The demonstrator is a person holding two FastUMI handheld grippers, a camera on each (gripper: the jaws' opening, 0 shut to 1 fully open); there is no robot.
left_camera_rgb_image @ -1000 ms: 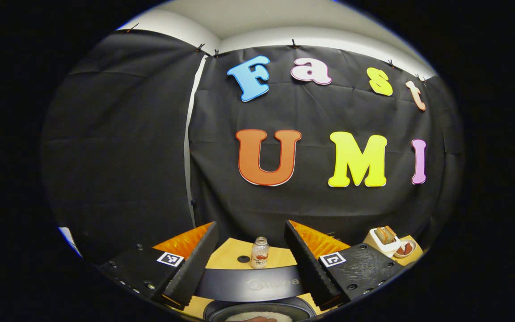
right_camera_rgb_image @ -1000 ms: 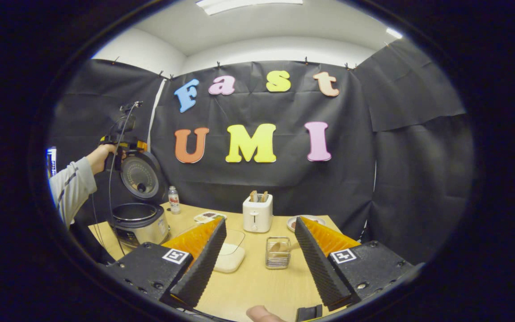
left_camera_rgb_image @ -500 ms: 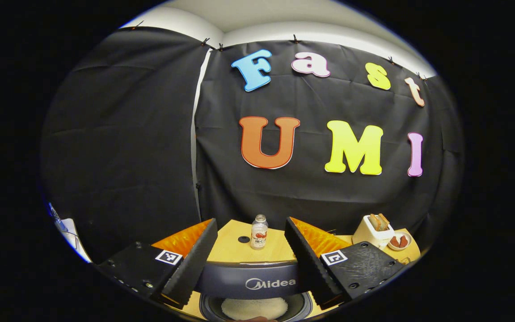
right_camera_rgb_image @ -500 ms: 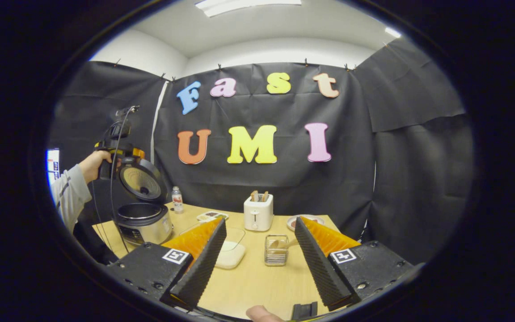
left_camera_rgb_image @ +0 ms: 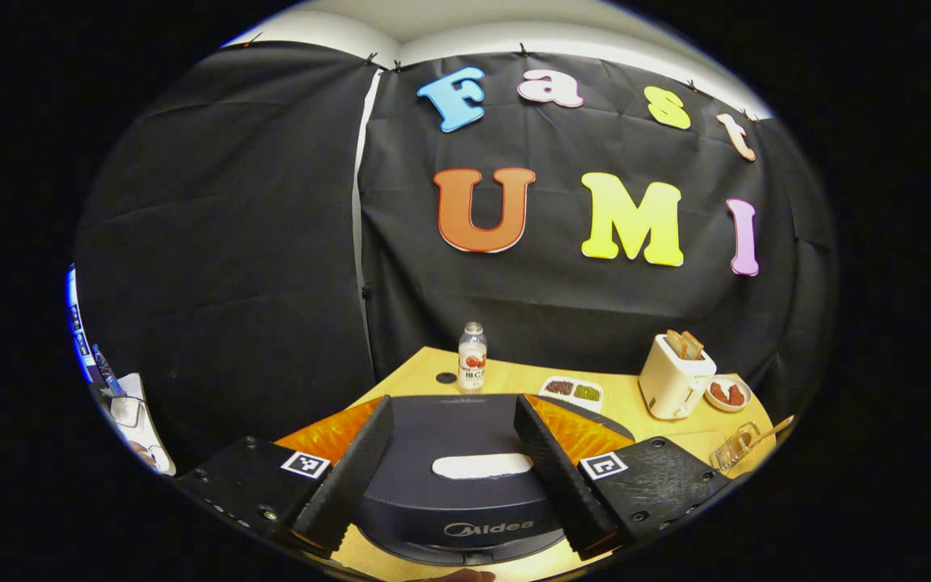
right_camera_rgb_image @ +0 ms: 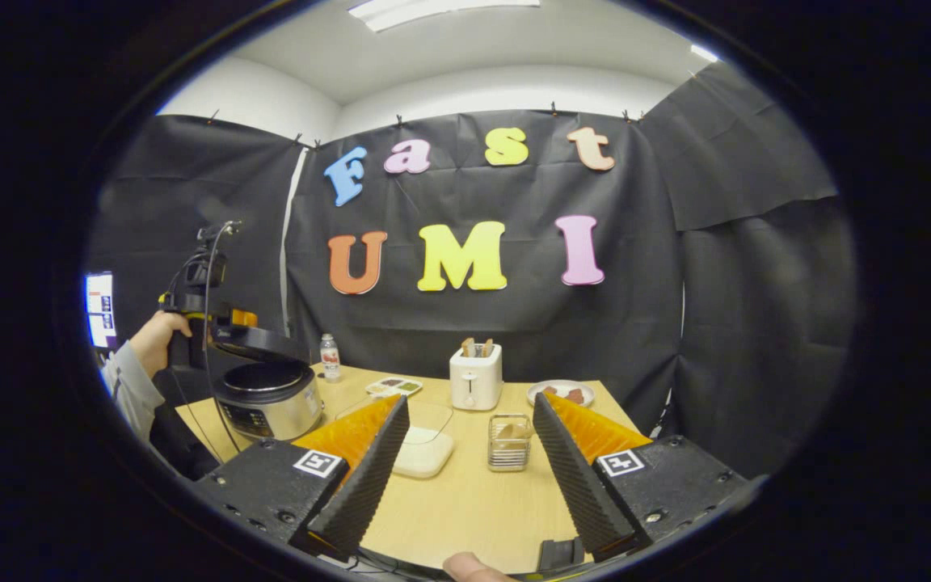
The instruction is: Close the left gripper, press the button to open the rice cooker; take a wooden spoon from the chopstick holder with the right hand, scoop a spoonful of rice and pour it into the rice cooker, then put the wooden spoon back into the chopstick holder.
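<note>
With both grippers' fingers apart and empty, the light, stiff wooden spoon stood in the wire-mesh chopstick holder between the right gripper fingers, probably best taken by its handle.

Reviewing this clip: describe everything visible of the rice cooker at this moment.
The rice cooker has a shiny metal-looking body with a front control panel and a dark domed lid. It stands on the wooden table's left end. The lid is lowered almost flat but not seated; a gap remains. The left gripper sits at the lid's rear, its open fingers flanking the lid.
</note>
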